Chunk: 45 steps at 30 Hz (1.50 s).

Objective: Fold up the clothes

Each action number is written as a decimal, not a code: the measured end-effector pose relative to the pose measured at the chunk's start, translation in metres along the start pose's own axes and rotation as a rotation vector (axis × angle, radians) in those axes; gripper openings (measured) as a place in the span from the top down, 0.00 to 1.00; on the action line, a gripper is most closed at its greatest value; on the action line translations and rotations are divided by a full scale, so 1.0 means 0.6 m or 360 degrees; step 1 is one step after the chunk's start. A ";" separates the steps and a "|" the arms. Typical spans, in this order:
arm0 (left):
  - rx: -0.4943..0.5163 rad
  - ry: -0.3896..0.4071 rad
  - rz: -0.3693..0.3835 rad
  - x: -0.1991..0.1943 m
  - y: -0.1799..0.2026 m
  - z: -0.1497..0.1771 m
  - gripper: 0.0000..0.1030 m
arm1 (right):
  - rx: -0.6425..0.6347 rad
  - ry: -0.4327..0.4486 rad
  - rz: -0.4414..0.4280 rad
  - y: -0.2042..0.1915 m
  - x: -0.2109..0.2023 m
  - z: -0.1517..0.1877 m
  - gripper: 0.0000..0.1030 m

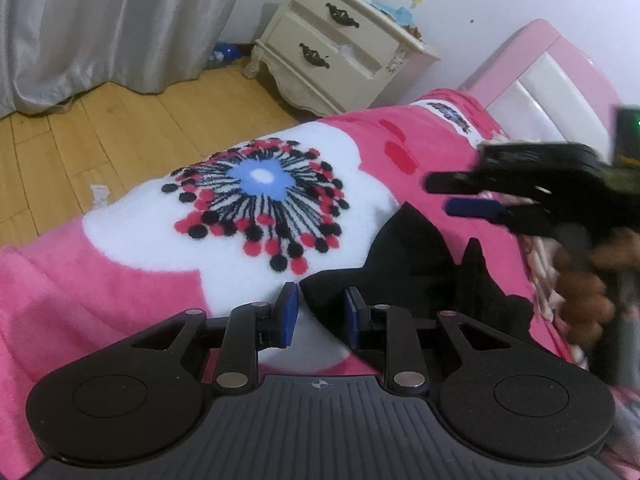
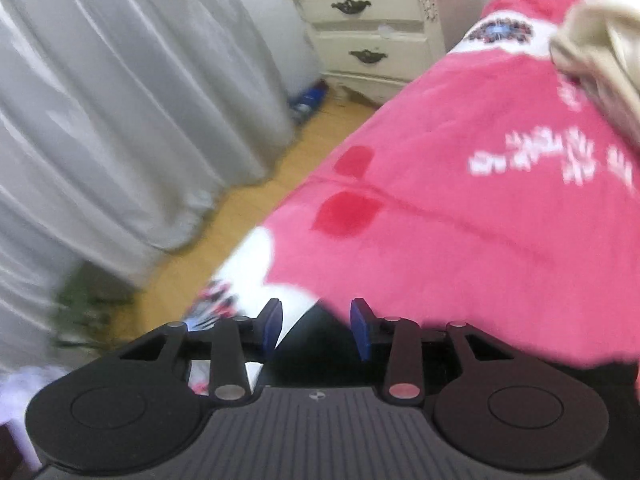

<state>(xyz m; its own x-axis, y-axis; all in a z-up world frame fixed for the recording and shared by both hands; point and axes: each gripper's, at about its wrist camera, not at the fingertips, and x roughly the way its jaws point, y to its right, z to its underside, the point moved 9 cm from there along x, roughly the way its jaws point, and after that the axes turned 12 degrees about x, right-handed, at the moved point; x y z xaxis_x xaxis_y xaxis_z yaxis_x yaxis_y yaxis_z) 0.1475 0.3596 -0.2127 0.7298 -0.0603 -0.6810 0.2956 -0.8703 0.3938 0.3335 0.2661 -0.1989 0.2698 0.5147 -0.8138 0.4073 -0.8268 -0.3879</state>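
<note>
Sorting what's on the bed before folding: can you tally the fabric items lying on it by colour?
Black: 1, the crumpled black garment
Pink and white: 1, the fleecy flower-print blanket underneath
Beige: 1, the bunched beige cloth near the far end
Total: 3

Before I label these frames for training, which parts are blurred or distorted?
Left wrist view: mostly sharp, but the right gripper is smeared by motion; the nightstand leans from fisheye bending. Right wrist view: motion blur over the pink blanket and curtain.
</note>
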 end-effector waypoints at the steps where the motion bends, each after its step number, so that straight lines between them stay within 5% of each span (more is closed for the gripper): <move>1: -0.0008 -0.0001 0.0010 0.001 -0.002 0.000 0.76 | -0.0049 -0.0024 0.0034 -0.008 0.013 -0.003 0.55; 3: -0.0017 0.0001 0.0024 0.002 -0.006 0.001 0.77 | -0.0104 -0.0121 0.0058 -0.017 0.036 0.001 0.45; 7: 0.0000 0.0021 -0.0004 0.004 -0.008 0.004 0.90 | -0.0216 -0.0172 0.0130 -0.025 0.054 0.018 0.46; 10: 0.0018 0.0039 -0.0022 0.005 -0.006 0.006 0.95 | -0.0296 -0.0182 0.0181 -0.024 0.061 0.033 0.63; 12: 0.0018 0.0059 -0.0025 0.003 -0.006 0.004 0.97 | -0.0304 -0.0168 0.0168 -0.026 0.057 0.034 0.95; 13: 0.0016 0.0072 -0.0025 0.001 -0.005 0.003 0.98 | -0.0291 -0.0159 0.0144 -0.028 0.053 0.034 0.96; 19: -0.0026 0.0215 -0.0066 -0.035 -0.017 -0.011 0.99 | -0.0370 0.0065 0.0001 -0.078 0.025 0.004 0.96; 29: -0.0024 0.0168 -0.0236 -0.028 -0.038 0.002 0.98 | -0.0252 0.0229 -0.0157 -0.128 0.094 0.003 0.94; 35: -0.0036 0.0172 -0.0279 -0.036 -0.044 -0.003 0.90 | 0.0101 0.0534 -0.0321 -0.060 0.034 -0.052 0.78; 39: -0.0077 0.0181 -0.0382 -0.059 -0.058 -0.002 0.90 | 0.0261 0.0678 -0.0363 0.027 -0.033 -0.099 0.77; 45: -0.0067 0.0279 -0.0397 -0.110 -0.039 -0.047 0.87 | 0.0377 0.0632 -0.0511 0.156 -0.217 -0.117 0.77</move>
<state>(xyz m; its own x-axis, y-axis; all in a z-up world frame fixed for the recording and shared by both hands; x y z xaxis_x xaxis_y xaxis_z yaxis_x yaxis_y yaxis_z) 0.1095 0.3975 -0.1595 0.7255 0.2413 -0.6446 0.5017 -0.8265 0.2553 0.3976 0.1376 -0.0988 0.4910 0.7569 -0.4313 0.3286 -0.6194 -0.7129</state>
